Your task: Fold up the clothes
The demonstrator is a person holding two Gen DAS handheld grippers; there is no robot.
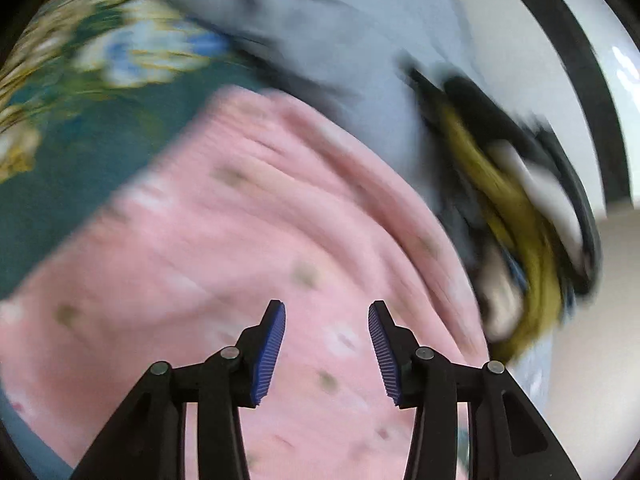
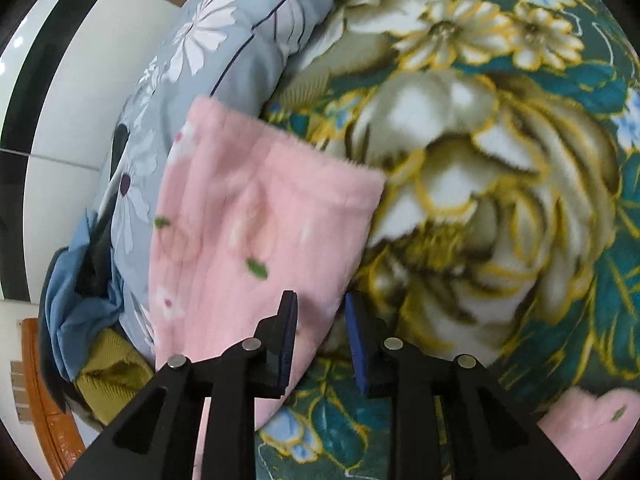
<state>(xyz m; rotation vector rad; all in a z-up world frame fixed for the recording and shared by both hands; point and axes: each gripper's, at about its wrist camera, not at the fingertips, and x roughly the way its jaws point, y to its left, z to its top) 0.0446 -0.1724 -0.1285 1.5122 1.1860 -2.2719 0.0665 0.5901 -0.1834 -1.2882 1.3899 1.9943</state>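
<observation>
The left wrist view is smeared with motion blur, so the pile (image 1: pixel 520 208) of dark and mustard cloth at its right edge is hard to make out, and the pink garment (image 1: pixel 248 240) runs out of frame below. The left claw (image 1: pixel 327 350) hovers over that garment with jaws wide apart, gripping nothing. The right claw (image 2: pixel 321 340) points along the bed at the garment's (image 2: pixel 256 224) near right edge on the floral blanket (image 2: pixel 500 168), jaws parted and empty, a grey quilt (image 2: pixel 224 40) lying far left.
</observation>
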